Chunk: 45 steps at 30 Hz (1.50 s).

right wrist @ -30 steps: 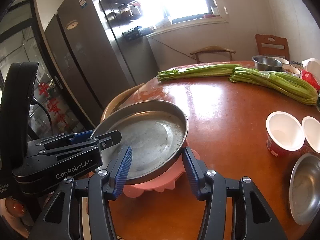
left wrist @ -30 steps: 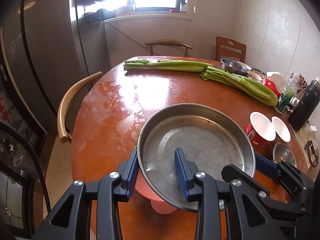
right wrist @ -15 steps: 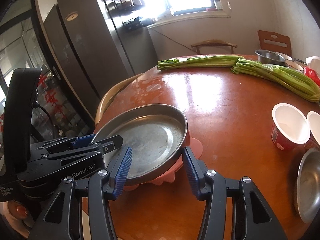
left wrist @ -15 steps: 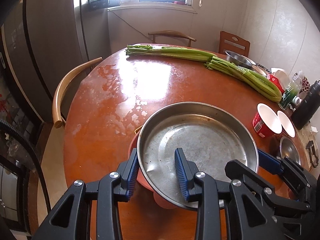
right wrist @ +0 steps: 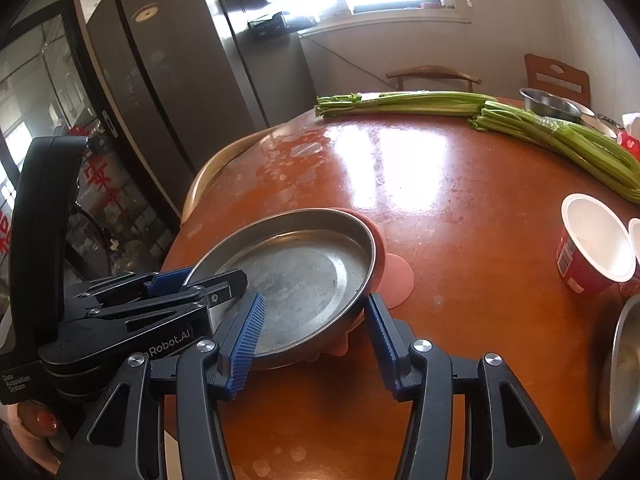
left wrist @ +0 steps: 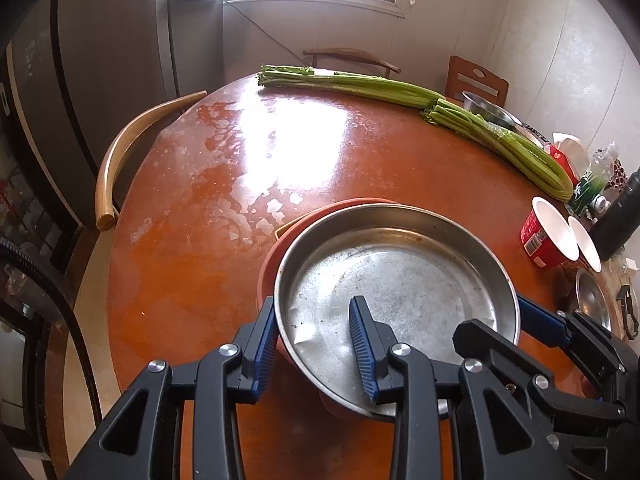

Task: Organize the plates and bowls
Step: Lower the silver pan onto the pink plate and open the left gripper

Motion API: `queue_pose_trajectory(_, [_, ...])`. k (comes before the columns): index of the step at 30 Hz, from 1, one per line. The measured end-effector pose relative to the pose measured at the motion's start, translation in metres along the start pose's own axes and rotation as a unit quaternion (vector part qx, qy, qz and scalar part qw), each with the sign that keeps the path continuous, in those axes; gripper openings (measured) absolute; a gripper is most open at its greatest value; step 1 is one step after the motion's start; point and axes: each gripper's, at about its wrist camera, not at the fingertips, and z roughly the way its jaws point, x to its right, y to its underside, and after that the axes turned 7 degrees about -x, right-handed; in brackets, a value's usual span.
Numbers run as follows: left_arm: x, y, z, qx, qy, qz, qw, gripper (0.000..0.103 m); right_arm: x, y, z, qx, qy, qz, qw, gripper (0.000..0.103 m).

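Note:
A wide steel plate (left wrist: pixel 400 276) (right wrist: pixel 304 268) sits nested in a pink plastic bowl (left wrist: pixel 272 264) (right wrist: pixel 394 276) low over the near part of the round brown table (left wrist: pixel 200 240). My left gripper (left wrist: pixel 314 344) is shut on the stack's near-left rim, with one finger inside the plate and the other against the bowl's outer wall. My right gripper (right wrist: pixel 312 336) clamps the opposite rim the same way. Whether the bowl's base touches the table is hidden.
Two celery bundles (left wrist: pixel 500 136) lie across the far side. Red paper cups (left wrist: pixel 548 232), a small steel bowl (right wrist: pixel 624 372) and a dark bottle (left wrist: pixel 616 216) stand at the right. A curved wooden chair back (left wrist: pixel 120 160) meets the table's left edge.
Both grippers have sunk toward the table with the plate and pink bowl held between them. The bowl now shows past the plate's far rim.

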Motion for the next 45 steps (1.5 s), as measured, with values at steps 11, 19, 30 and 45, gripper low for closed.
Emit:
queue_pose_trajectory(11, [-0.005, 0.001, 0.013, -0.002, -0.001, -0.003, 1.0, 0.035, 0.003, -0.003, 0.015, -0.011, -0.003, 0.0, 1.0, 0.055])
queue_pose_trajectory(19, [-0.004, 0.0, 0.014, 0.006, -0.014, 0.001, 0.9999, 0.035, 0.006, -0.004, 0.022, -0.014, -0.004, 0.002, 1.0, 0.054])
queue_pose_trajectory(30, [0.0, 0.001, 0.016, 0.021, -0.038, -0.008, 0.999, 0.035, 0.01, -0.006, 0.028, -0.005, 0.007, -0.009, 1.0, 0.054])
queue_pose_trajectory(45, [0.012, -0.001, 0.024, 0.033, -0.096, -0.013, 0.9947, 0.035, 0.013, -0.007, 0.032, 0.024, 0.052, -0.04, 0.998, 0.054])
